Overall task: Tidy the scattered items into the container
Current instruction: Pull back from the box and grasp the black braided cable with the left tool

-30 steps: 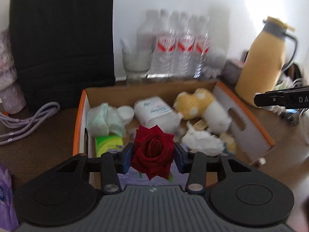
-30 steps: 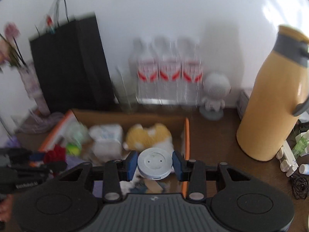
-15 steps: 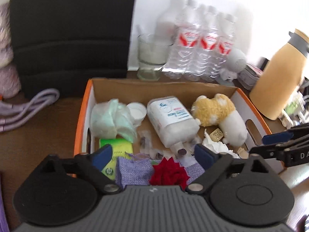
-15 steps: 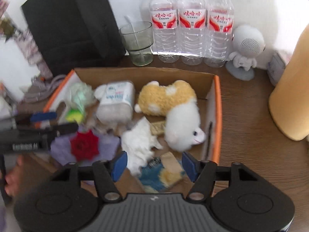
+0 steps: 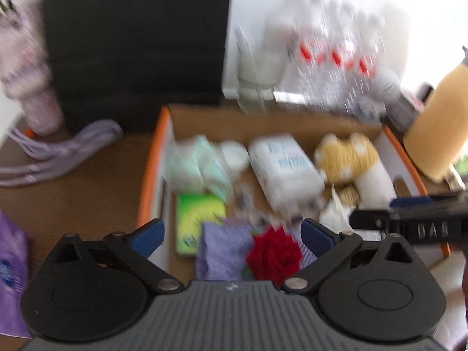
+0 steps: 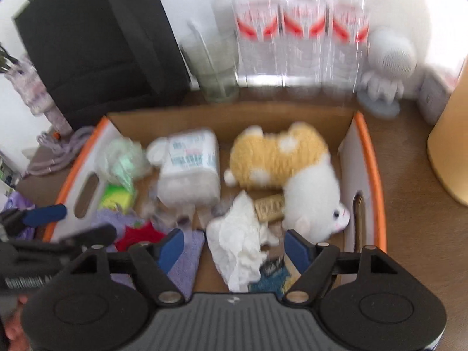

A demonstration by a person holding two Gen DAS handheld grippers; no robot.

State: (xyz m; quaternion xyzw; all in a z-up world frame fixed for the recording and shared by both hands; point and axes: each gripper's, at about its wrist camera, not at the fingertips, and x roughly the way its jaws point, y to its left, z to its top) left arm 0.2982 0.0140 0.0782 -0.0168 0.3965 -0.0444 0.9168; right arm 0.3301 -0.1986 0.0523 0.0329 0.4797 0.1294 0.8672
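While both of your grippers are hovering over the near edge of the cardboard box (image 6: 377, 175), their jaws have just been spreading and are standing released, gripping nothing. Under your left gripper (image 5: 232, 235), the red rose (image 5: 273, 256) is lying loose in the box on a purple cloth (image 5: 222, 251), beside a green packet (image 5: 199, 219). Below your right gripper (image 6: 234, 244), crumpled white tissue (image 6: 238, 242) is lying on the box floor, with the purple cloth to its left. Farther in, a white tub (image 6: 190, 166) and a yellow and white plush toy (image 6: 280, 158) are resting side by side. Beyond the box, on the brown bench (image 6: 409, 204), water bottles (image 6: 301, 29), a glass (image 6: 216, 67) and a black bag (image 6: 102, 44) are standing against the wall, all blurred.
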